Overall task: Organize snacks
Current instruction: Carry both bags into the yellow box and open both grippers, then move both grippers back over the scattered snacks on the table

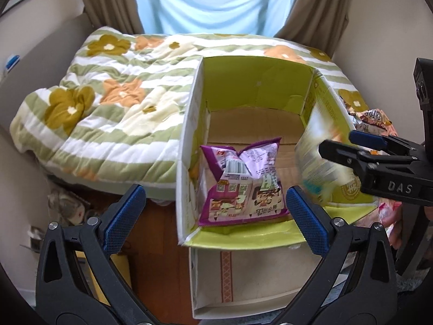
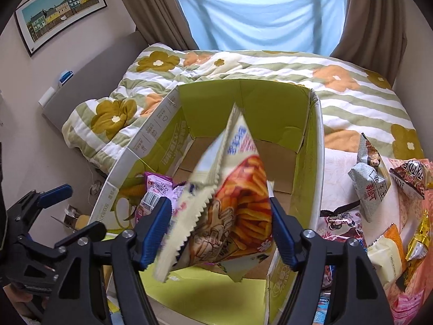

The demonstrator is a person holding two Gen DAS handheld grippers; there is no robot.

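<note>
Left wrist: left gripper [image 1: 213,211] wide open and empty, aimed at the purple bag [image 1: 240,181] lying in the box [image 1: 189,124]. Right gripper [image 1: 341,146] enters from the right with a blurred fries bag [image 1: 316,162].

Right wrist: fries bag [image 2: 230,197] sits between the spread fingers, long axis pointing away, directly over the box; grip or release can't be told.

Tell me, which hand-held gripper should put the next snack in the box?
The right hand-held gripper: the fries snack bag sits between its fingers, over the open cardboard box. The left hand-held gripper is open, holding nothing.
</note>
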